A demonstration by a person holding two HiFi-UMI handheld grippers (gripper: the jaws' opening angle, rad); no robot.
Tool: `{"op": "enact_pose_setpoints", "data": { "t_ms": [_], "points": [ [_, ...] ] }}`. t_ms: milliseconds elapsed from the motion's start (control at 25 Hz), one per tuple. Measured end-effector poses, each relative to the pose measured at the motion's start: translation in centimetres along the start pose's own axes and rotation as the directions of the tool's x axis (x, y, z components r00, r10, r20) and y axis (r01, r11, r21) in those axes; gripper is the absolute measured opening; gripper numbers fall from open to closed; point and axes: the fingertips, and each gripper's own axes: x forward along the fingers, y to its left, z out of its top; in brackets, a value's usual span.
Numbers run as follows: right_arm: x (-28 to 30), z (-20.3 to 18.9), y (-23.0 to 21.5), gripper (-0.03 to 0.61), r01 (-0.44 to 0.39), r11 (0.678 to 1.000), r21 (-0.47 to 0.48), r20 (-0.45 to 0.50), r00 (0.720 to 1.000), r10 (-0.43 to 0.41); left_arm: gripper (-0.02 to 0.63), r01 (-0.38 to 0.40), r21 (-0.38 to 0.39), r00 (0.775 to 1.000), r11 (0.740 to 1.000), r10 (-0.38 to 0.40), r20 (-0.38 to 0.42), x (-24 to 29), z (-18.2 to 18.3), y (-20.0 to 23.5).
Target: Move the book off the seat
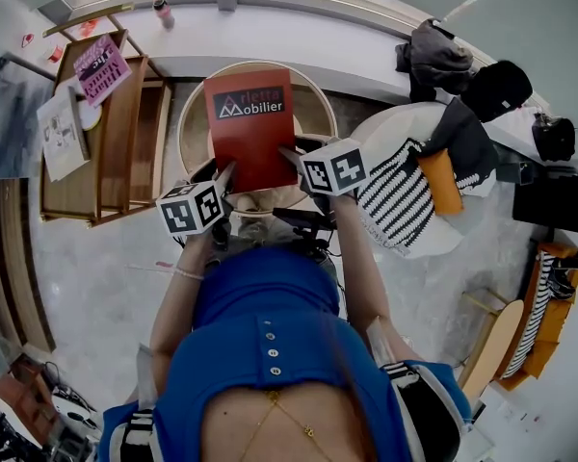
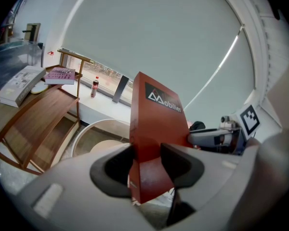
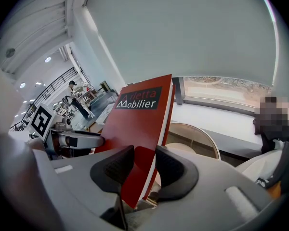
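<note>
The book point(image 1: 250, 128) is pinched at its near edge by both claws, the left gripper point(image 1: 225, 174) at one corner and the right gripper point(image 1: 291, 152) at the other. It is held tilted up over the seat point(image 1: 186, 114), seemingly clear of it. Its long axis runs ahead of the claws across the seat, and the shelf point(image 1: 125, 133) beside the seat is judged nearer the left gripper.

The book point(image 1: 250, 128) hides much of the seat point(image 1: 193, 135).
</note>
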Motion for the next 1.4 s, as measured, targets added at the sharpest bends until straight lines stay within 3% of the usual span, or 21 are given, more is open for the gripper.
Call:
{"op": "enact_pose_setpoints", "data": {
  "t_ms": [520, 800, 1040, 1400],
  "points": [
    [4.1, -2.2, -2.7, 0.140, 0.001, 1.000, 0.003, -0.088, 0.996, -0.001, 0.173, -0.008, -0.026, 0.997, 1.000, 0.006, -0.073, 4.4, -2.4, 2.4],
    [11.1, -7.4, -7.3, 0.137, -0.006, 0.994, 0.105, -0.155, 0.988, 0.023, 0.175, -0.038, -0.063, 0.987, 0.997, 0.028, -0.156, 11.3, -7.1, 6.5],
    [18.9, -12.2, -10.7, 0.137, -0.027, 0.974, 0.224, -0.152, 0.986, 0.062, 0.175, -0.081, -0.056, 0.975, 0.995, 0.067, -0.210, 17.6, -10.9, 11.5],
    [27.1, -18.6, -13.5, 0.138, 0.000, 0.969, 0.246, -0.194, 0.980, 0.050, 0.178, -0.135, -0.078, 0.943, 0.988, 0.104, -0.317, 23.7, -17.3, 17.4]
  ]
}}
